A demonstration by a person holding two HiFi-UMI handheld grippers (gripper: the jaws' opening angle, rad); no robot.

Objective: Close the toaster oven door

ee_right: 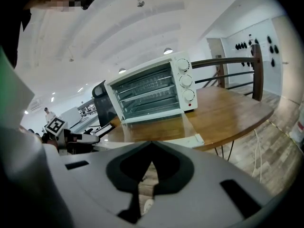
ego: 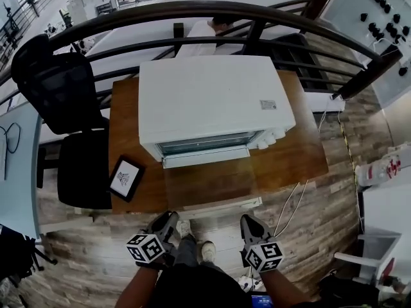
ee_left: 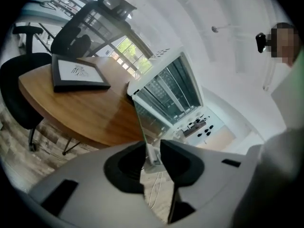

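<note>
- The toaster oven (ego: 215, 104) stands on the wooden table (ego: 295, 153), its cavity facing the person.
- Its glass door (ego: 209, 181) hangs fully down, about level, so none of the closing looks done yet.
- The left gripper (ee_left: 152, 150) pinches the left end of the door's white handle (ego: 221, 206); the swing upward remains.
- The right gripper (ego: 250, 223) is pressed together and empty, near the handle's right end.
</note>
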